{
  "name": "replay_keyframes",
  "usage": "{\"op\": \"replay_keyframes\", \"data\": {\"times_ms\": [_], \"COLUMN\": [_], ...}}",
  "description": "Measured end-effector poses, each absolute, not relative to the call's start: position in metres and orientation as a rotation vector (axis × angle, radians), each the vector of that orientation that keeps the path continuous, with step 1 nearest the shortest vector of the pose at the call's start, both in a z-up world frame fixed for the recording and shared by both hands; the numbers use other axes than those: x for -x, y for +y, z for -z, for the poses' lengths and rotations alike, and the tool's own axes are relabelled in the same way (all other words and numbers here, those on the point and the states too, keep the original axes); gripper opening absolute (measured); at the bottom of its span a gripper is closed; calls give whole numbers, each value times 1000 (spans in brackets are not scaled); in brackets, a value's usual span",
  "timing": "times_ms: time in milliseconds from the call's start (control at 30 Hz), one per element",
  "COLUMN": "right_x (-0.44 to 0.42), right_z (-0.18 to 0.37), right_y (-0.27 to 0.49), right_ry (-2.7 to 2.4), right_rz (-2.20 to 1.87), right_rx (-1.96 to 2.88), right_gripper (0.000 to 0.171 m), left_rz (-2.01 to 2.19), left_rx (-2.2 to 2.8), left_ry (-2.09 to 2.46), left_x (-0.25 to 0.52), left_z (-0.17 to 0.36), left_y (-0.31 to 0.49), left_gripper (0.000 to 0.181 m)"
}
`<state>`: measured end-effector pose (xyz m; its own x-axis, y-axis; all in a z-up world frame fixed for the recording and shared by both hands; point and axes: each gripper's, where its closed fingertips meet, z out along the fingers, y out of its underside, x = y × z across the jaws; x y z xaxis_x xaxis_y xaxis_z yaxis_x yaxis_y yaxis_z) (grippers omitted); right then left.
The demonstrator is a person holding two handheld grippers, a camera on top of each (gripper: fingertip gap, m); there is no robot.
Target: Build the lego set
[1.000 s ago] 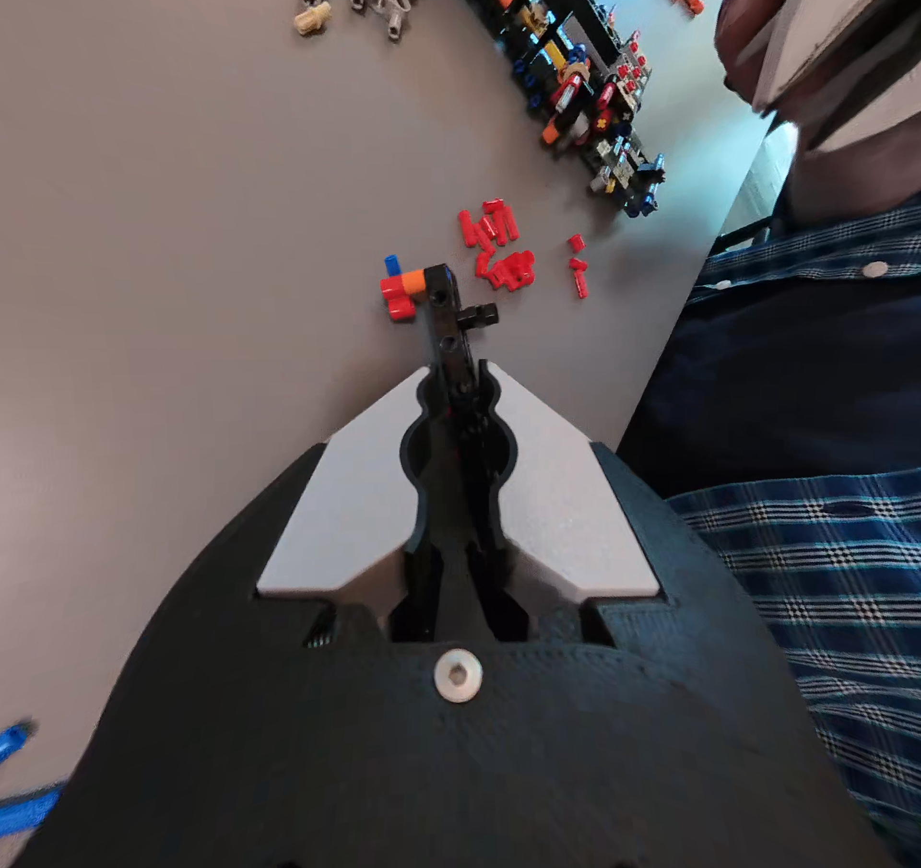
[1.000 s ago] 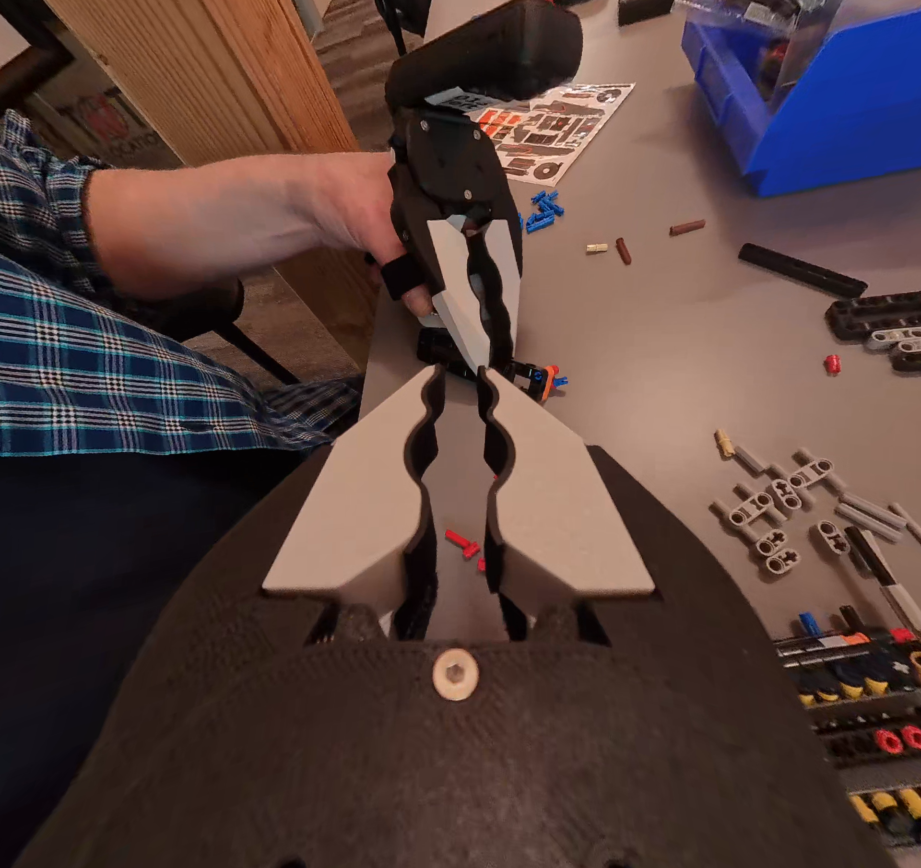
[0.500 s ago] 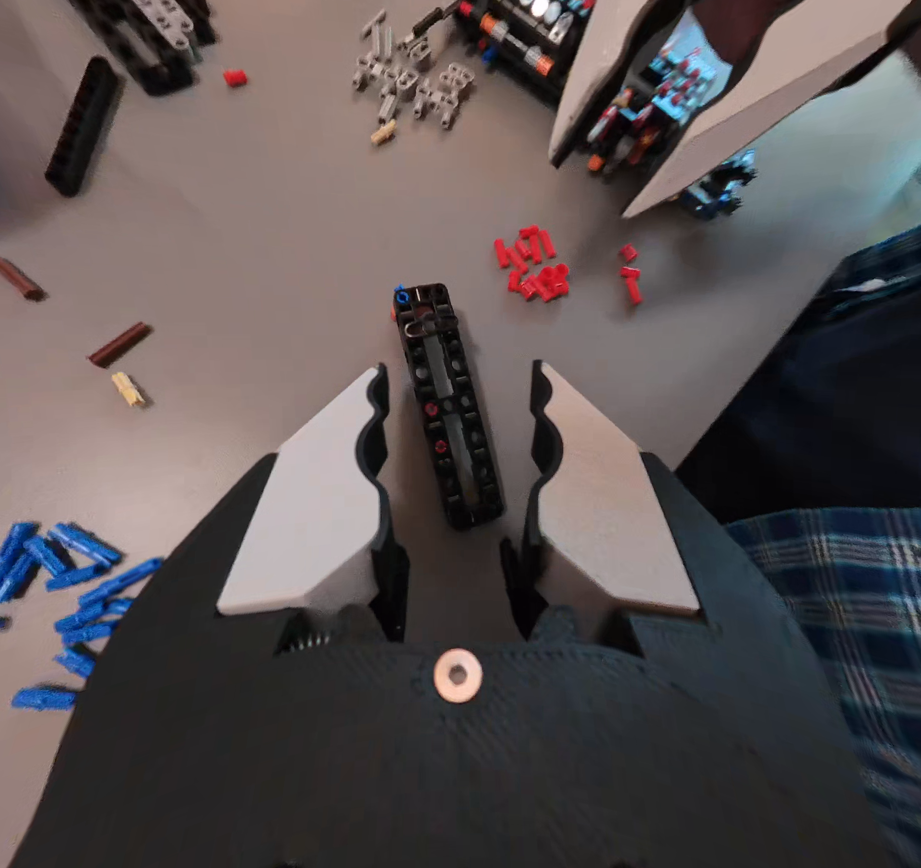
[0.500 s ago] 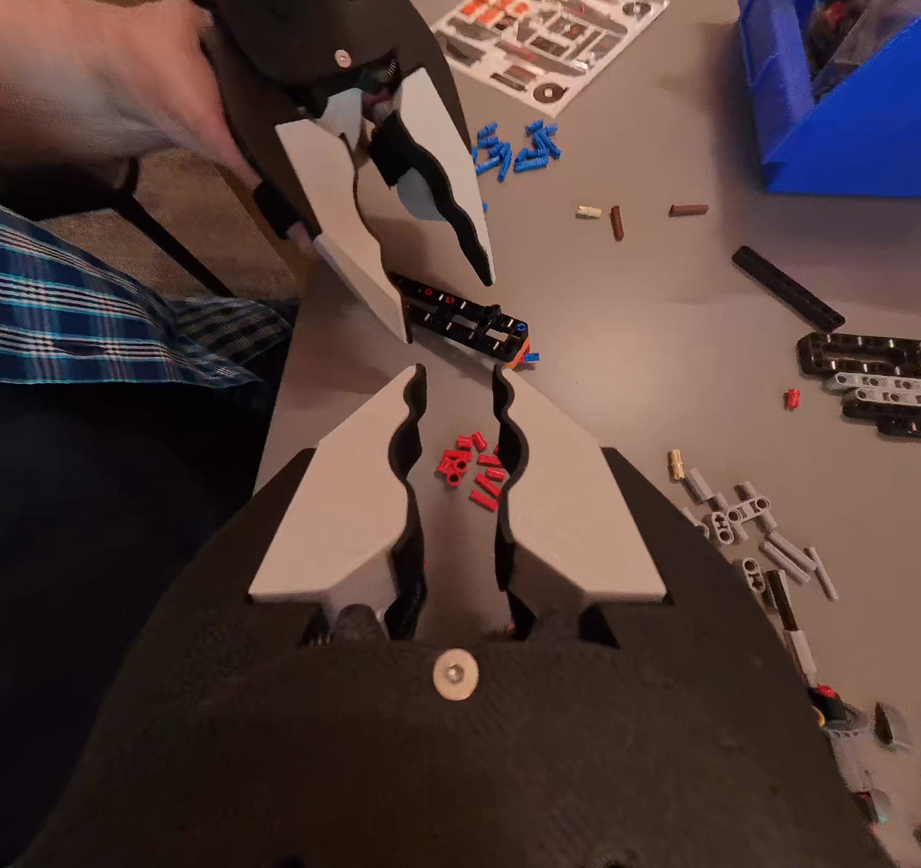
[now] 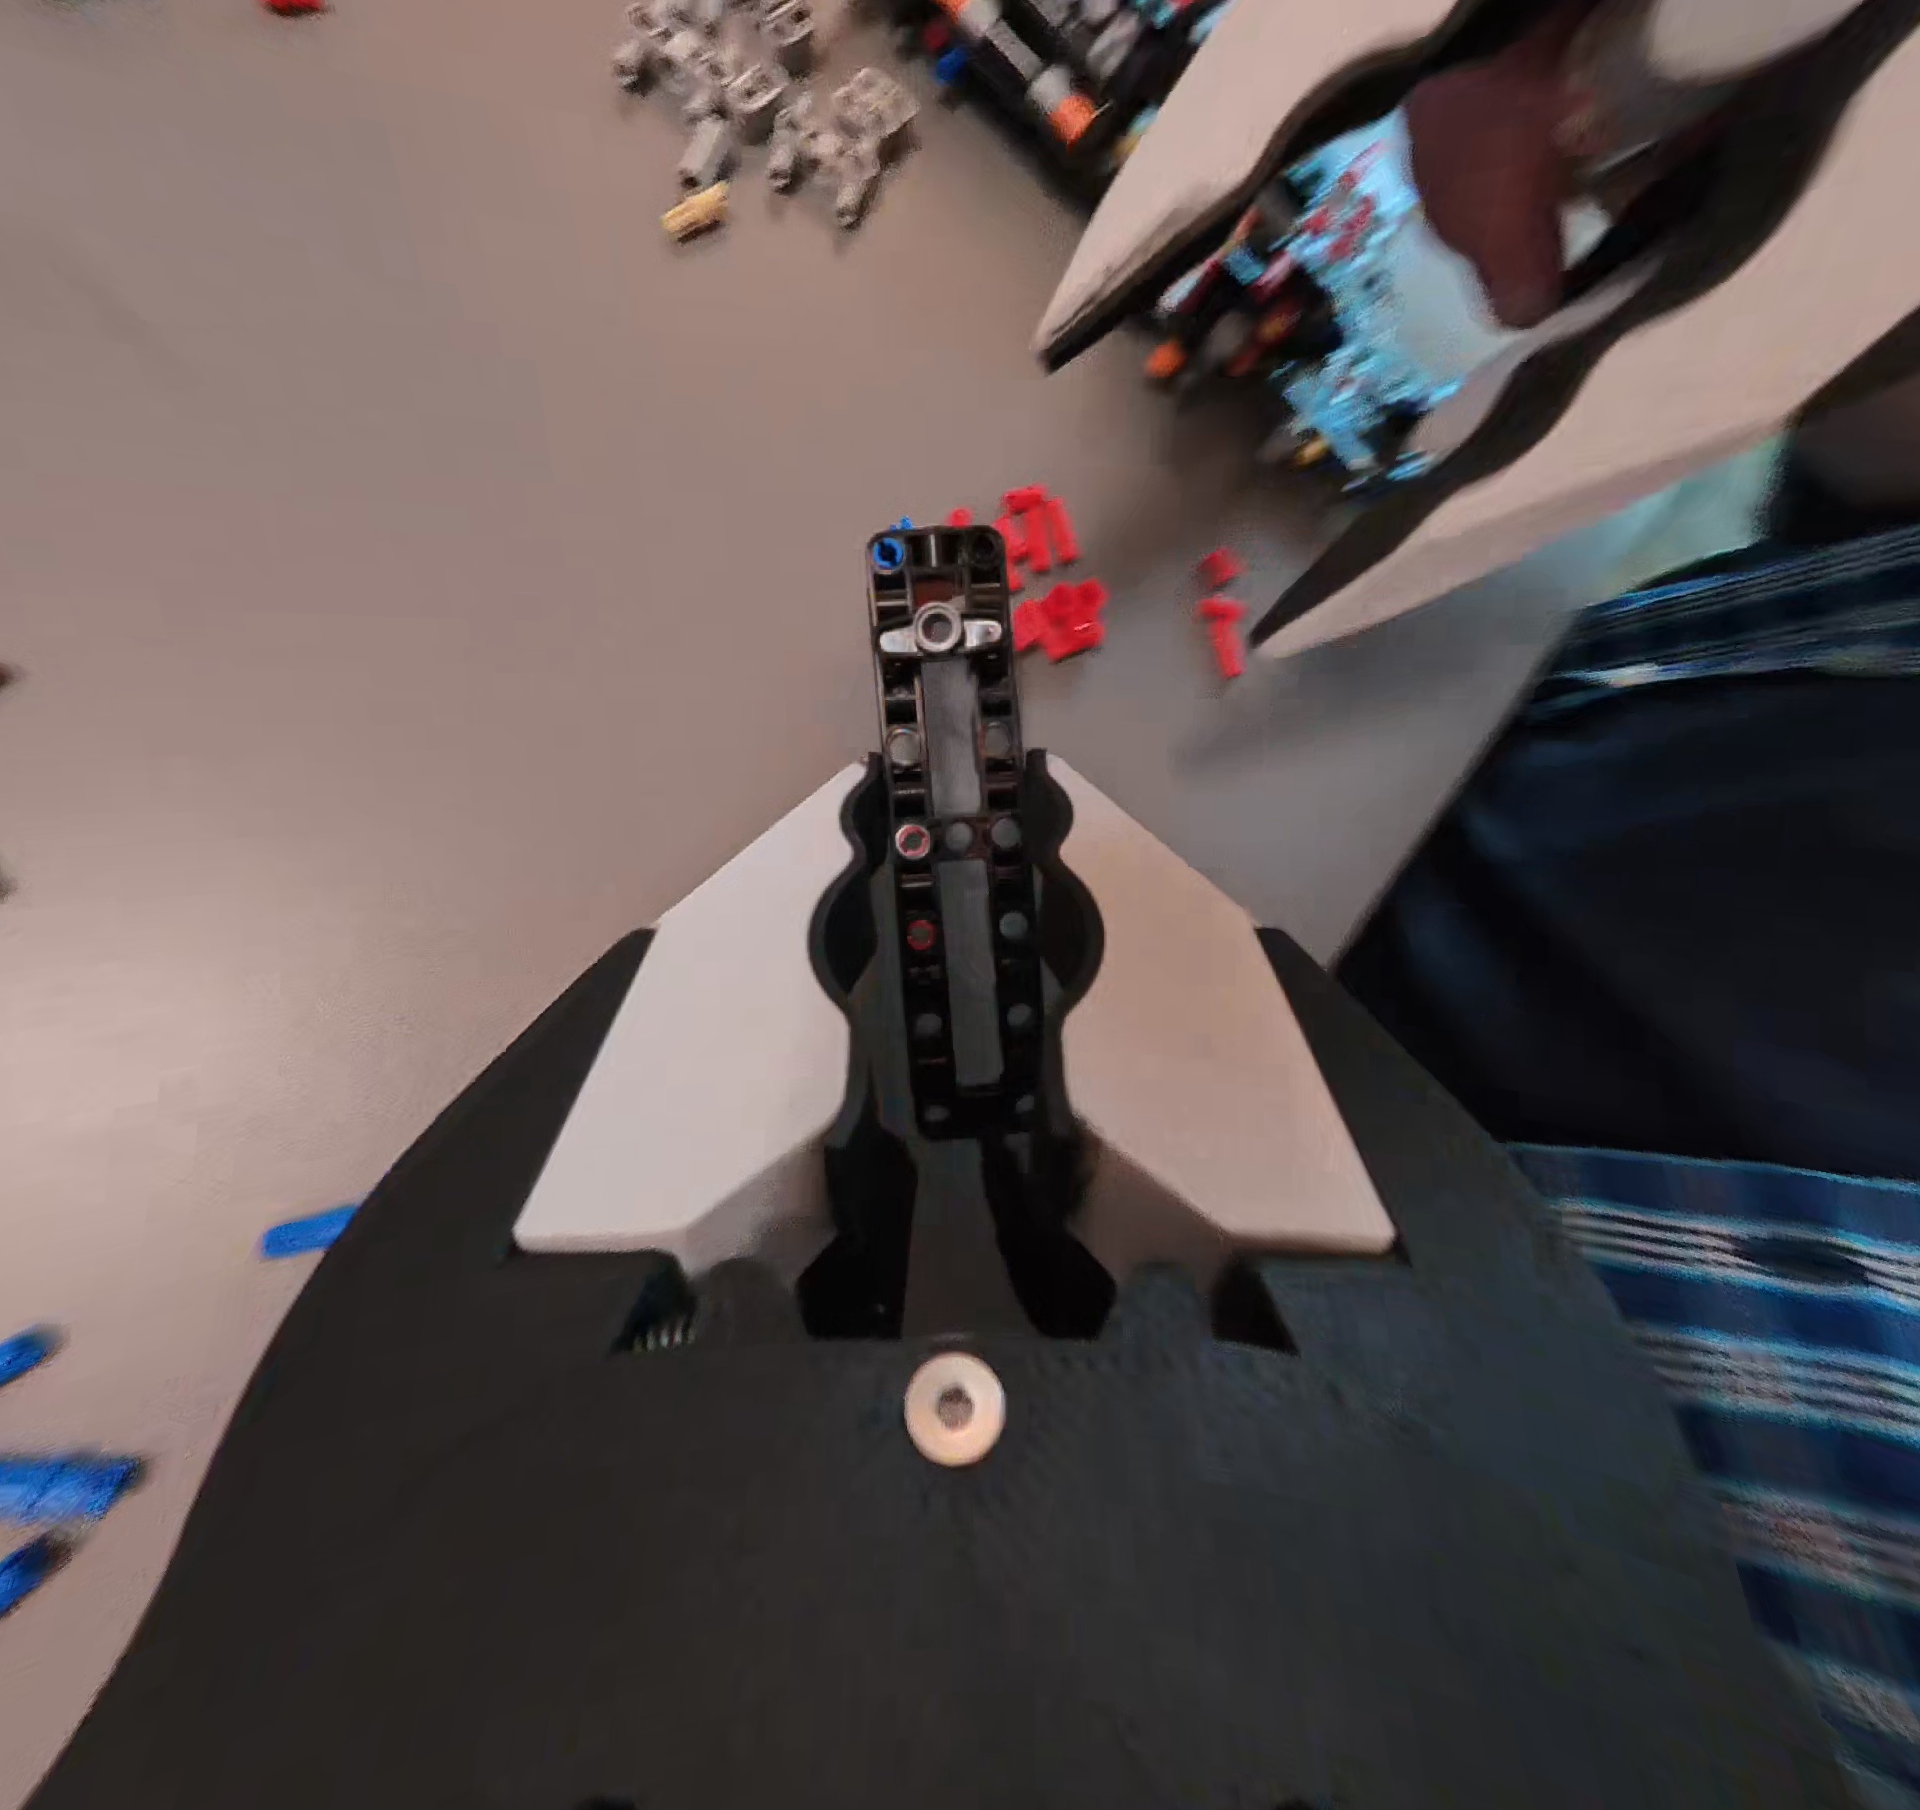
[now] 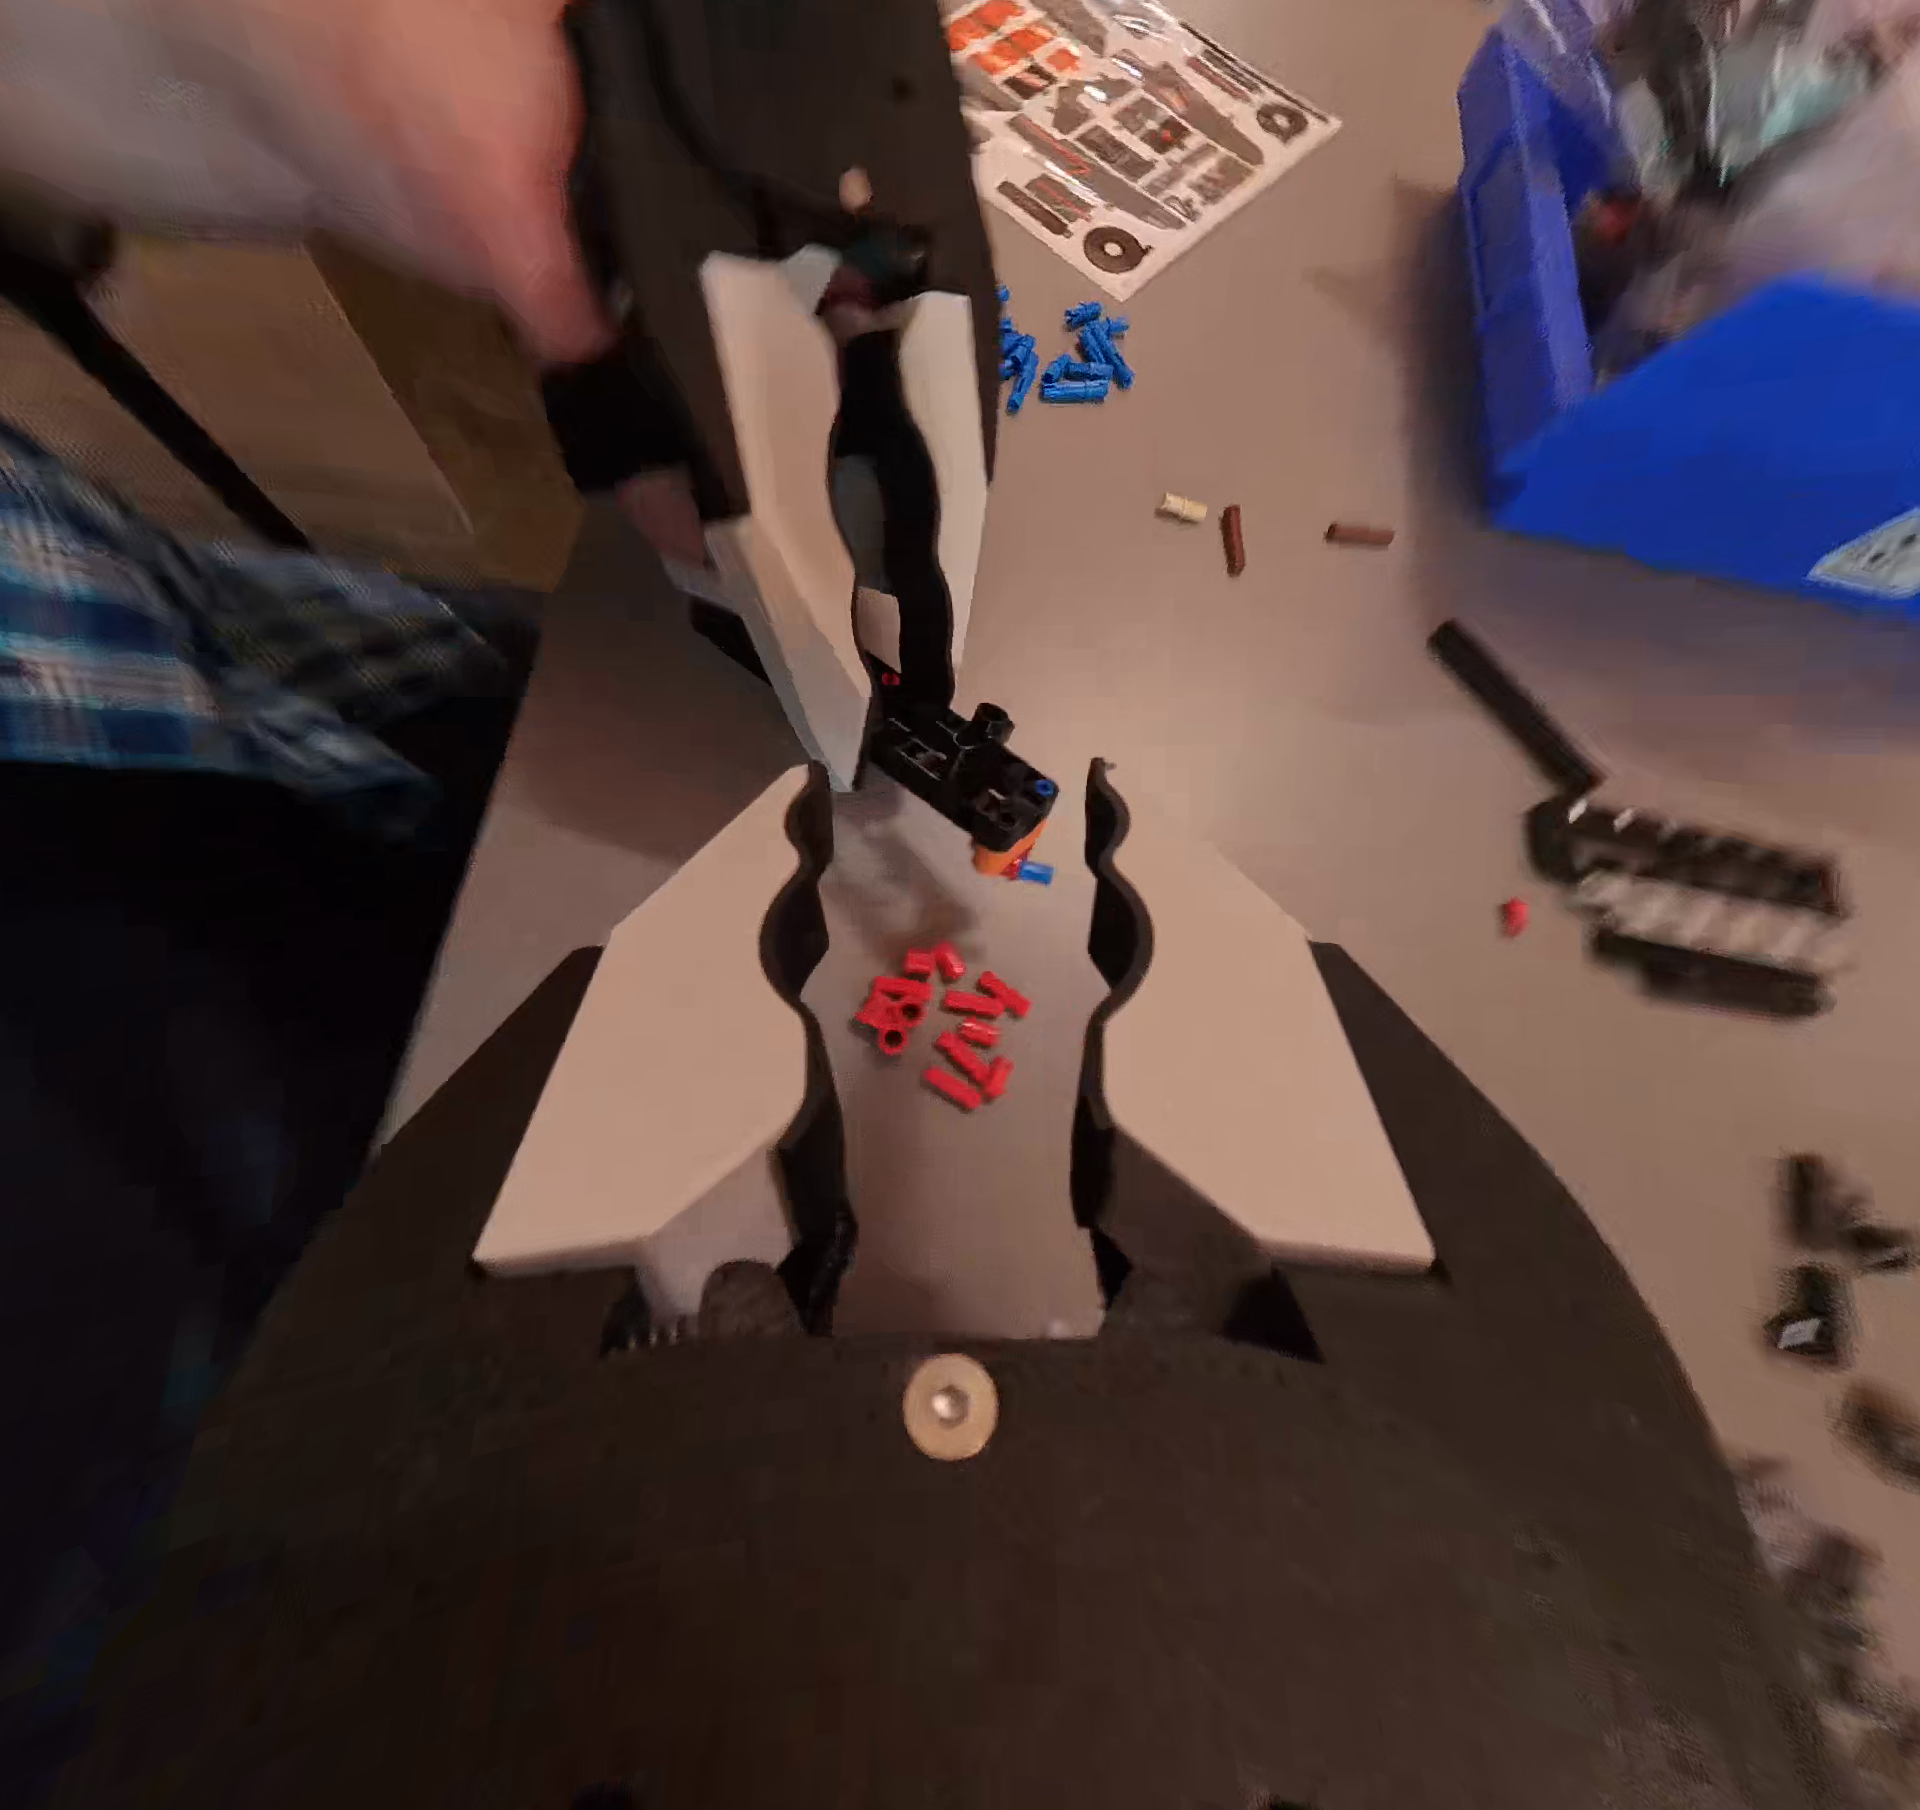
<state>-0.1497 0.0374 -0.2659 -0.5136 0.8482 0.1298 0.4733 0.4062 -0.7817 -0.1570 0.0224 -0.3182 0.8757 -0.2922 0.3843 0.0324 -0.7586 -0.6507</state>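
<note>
My left gripper (image 5: 956, 763) is shut on a long black frame assembly (image 5: 951, 825). Both pads press on its long sides, and its far end, with a grey connector and a blue pin, sticks out past the fingertips. The right wrist view shows the same grasp, with the frame (image 6: 956, 773) tilted down just above the table and orange and blue parts under its tip. My right gripper (image 6: 956, 771) is open and holds nothing. It hovers over a pile of small red pins (image 6: 940, 1022), and the frame's end lies in front of its fingertips. It also appears in the left wrist view (image 5: 1153, 493), at the upper right.
On the grey table (image 6: 1247, 617) are blue pins (image 6: 1070, 358), a sticker sheet (image 6: 1132, 119), a blue bin (image 6: 1704, 430), brown axles (image 6: 1231, 539) and black beams (image 6: 1694, 908). Grey connectors (image 5: 758, 108) and a partly built model (image 5: 1039, 15) lie beyond. The table edge and the person's plaid shirt (image 5: 1714, 1345) are close.
My left gripper let go of the frame, which lay flat on the table half a second ago, then shut on it again across its width. My right gripper opened wider over the red pins.
</note>
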Motion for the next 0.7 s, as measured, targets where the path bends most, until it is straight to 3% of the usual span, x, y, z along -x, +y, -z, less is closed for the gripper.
{"op": "replay_keyframes", "data": {"times_ms": [267,433,700], "right_x": [148,145,139], "right_z": [257,250,240], "right_y": [22,19,22], "right_ry": [-2350,-2384,-2344], "right_rz": [-710,-662,-642], "right_rx": [463,310,260], "right_gripper": [38,24,22], "left_rz": [1044,1160,1422], "left_rx": [2334,2342,2253], "left_ry": [340,451,452], "left_x": [137,127,123], "left_z": [275,260,244], "left_y": [13,9,8], "left_gripper": [25,25,25]}}
